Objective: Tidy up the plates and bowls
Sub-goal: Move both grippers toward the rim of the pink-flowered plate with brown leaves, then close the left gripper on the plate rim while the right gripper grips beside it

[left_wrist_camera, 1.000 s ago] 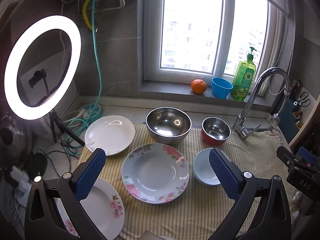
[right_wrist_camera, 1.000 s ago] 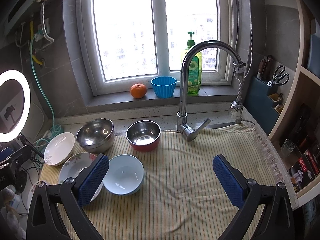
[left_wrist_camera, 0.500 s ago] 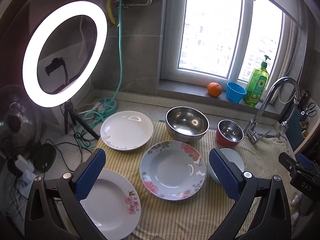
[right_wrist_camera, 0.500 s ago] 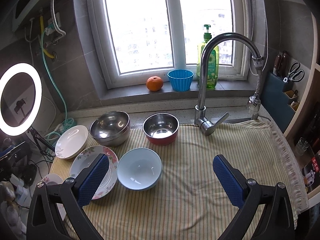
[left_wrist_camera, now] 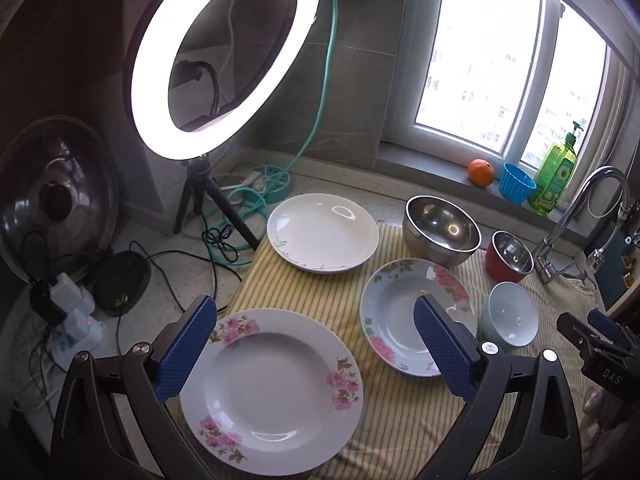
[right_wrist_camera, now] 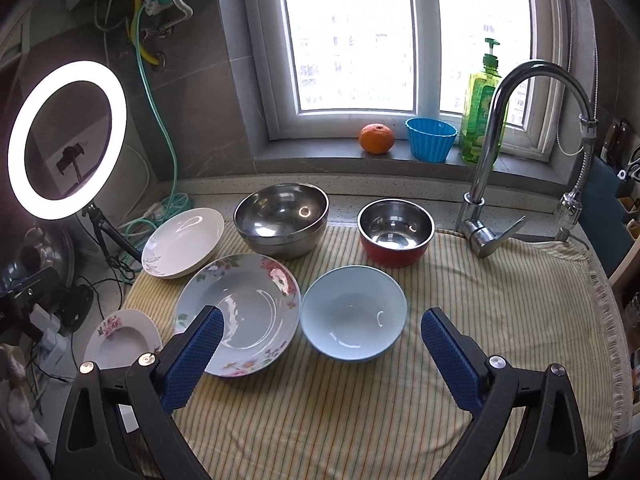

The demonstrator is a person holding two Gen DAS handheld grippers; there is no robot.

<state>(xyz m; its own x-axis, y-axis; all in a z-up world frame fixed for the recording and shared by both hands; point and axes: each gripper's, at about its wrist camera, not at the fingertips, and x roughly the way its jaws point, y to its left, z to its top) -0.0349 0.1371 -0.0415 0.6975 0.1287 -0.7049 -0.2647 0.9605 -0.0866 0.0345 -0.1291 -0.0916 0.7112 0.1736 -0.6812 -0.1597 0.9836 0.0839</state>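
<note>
I see both jaws spread wide, holding nothing: my left gripper (left_wrist_camera: 312, 344) over the pink-flowered plate (left_wrist_camera: 276, 388), which overhangs the striped cloth (right_wrist_camera: 460, 320) edge; my right gripper (right_wrist_camera: 320, 348) near the blue bowl (right_wrist_camera: 354, 316).

Orange (right_wrist_camera: 376, 139), soap bottle (right_wrist_camera: 483, 109), faucet (right_wrist_camera: 502, 128)

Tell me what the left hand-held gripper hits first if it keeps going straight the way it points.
Most likely the white plate with pink flowers. The left hand-held gripper is open, and this plate lies between and just beyond its fingers on the striped cloth. How high the gripper sits above it is unclear.
</note>
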